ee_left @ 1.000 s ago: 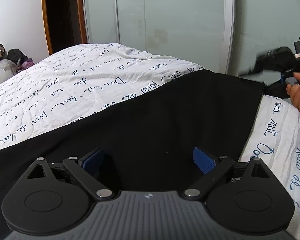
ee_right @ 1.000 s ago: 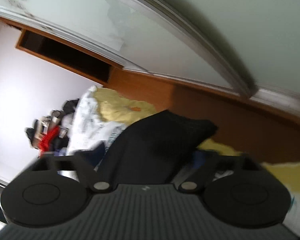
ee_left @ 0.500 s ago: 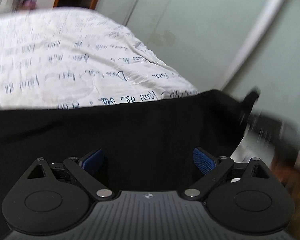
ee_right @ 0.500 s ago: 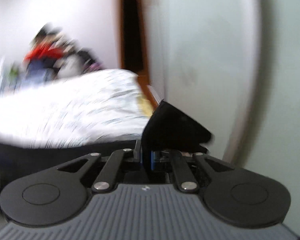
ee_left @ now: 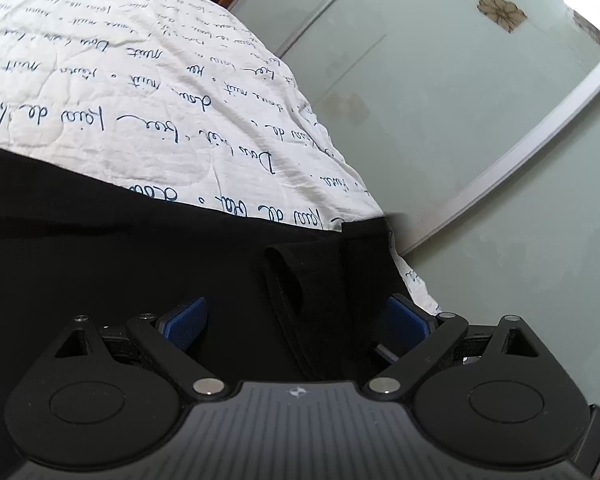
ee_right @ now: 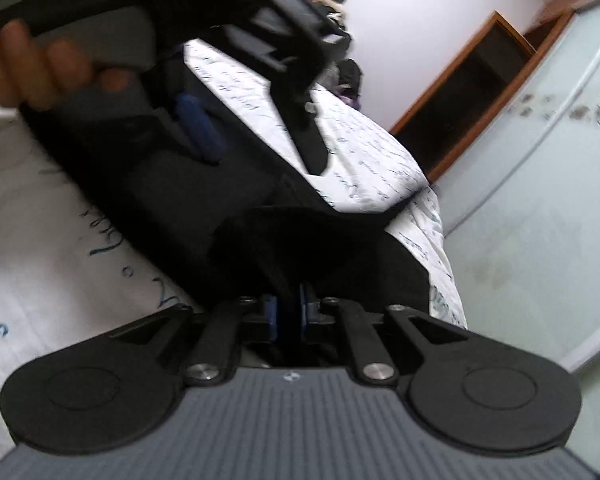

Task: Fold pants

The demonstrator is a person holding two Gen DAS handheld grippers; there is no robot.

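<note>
From the left wrist view, the left gripper [ee_left: 296,320] stands wide, its ribbed blue pads [ee_left: 406,316] well apart with nothing pressed between them. Beneath and ahead of it the black pants [ee_left: 120,264] lie spread on the bed, a matte, smooth cloth with a folded edge and a seam rising in a soft ridge between the fingers. Beyond the cloth spreads a white quilted bedspread [ee_left: 140,92], puckered by stitching and printed with dark blue cursive script. Behind the bed runs a pale frosted-glass sliding door [ee_left: 440,80] with a white frame and faint flower motifs.

From the right wrist view, somewhat blurred, the right gripper [ee_right: 289,314] is narrowed onto a bunched fold of the pants [ee_right: 308,248]; its jaws have just been closing on that cloth, then eased a little, and the blue pads [ee_right: 271,316] pinch the dark fabric between them. The pants drape over the bed's corner. Upper left, a hand [ee_right: 40,60] grips the other gripper's [ee_right: 204,132] grey handle. A wooden door frame [ee_right: 452,128] stands against a plain white wall.
</note>
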